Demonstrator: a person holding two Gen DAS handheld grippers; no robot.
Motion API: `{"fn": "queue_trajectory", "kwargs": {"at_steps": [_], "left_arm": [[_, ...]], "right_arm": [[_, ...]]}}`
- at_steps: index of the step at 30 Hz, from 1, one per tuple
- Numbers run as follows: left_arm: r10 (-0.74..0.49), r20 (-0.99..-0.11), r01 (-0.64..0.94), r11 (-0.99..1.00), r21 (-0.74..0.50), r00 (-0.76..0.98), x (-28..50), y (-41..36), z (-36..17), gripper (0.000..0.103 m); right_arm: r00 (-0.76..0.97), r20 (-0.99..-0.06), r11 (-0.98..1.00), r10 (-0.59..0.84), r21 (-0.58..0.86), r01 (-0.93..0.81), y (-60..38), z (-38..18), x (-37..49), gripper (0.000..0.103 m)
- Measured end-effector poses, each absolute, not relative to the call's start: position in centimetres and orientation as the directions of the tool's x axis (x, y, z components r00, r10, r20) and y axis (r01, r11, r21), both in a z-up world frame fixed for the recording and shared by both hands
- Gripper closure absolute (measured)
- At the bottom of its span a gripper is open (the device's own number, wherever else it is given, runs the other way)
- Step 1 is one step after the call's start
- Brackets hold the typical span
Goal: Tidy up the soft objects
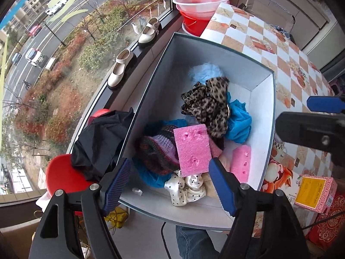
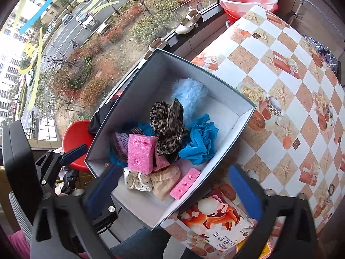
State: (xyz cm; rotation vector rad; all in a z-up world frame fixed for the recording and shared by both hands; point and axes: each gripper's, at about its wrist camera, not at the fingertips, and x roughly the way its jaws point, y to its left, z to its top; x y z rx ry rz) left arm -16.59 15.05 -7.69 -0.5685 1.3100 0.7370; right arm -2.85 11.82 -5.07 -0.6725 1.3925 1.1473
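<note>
Windowside setting: checked tablecloth (image 2: 280, 90), street beyond the glass. Item: grey box (image 1: 248, 79), open-topped, at the table's near edge, likely so both tools reach in. Contents, heaped together: pink sponge (image 1: 192, 149) propped on knitted piece (image 1: 155, 151); second pink sponge (image 2: 185, 183) at near wall; leopard scrunchie (image 1: 207, 105); blue mesh puff (image 2: 199, 141); dotted scrunchie (image 1: 185, 186); fluffy blue piece (image 2: 189, 91). Left gripper (image 1: 170, 185) spread wide, empty, straddling the propped sponge. Right gripper (image 2: 172, 185) spread wide, empty, over the box's near corner.
</note>
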Motion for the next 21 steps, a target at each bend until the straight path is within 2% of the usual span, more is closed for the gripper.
{"fn": "queue_trajectory", "kwargs": {"at_steps": [7, 21], "left_arm": [[0.122, -0.983, -0.781, 0.624, -0.030, 0.135, -17.5, 15.1, -7.5, 0.025], [0.089, -0.986, -0.787, 0.614, -0.057, 0.140, -17.7, 14.3, -8.1, 0.024]], "right_arm": [[-0.180, -0.955, 0.369, 0.235, 0.259, -0.893, 10.9, -4.6, -2.6, 0.000], [-0.192, -0.959, 0.401, 0.210, 0.264, -0.877, 10.1, -5.5, -2.5, 0.000]]}}
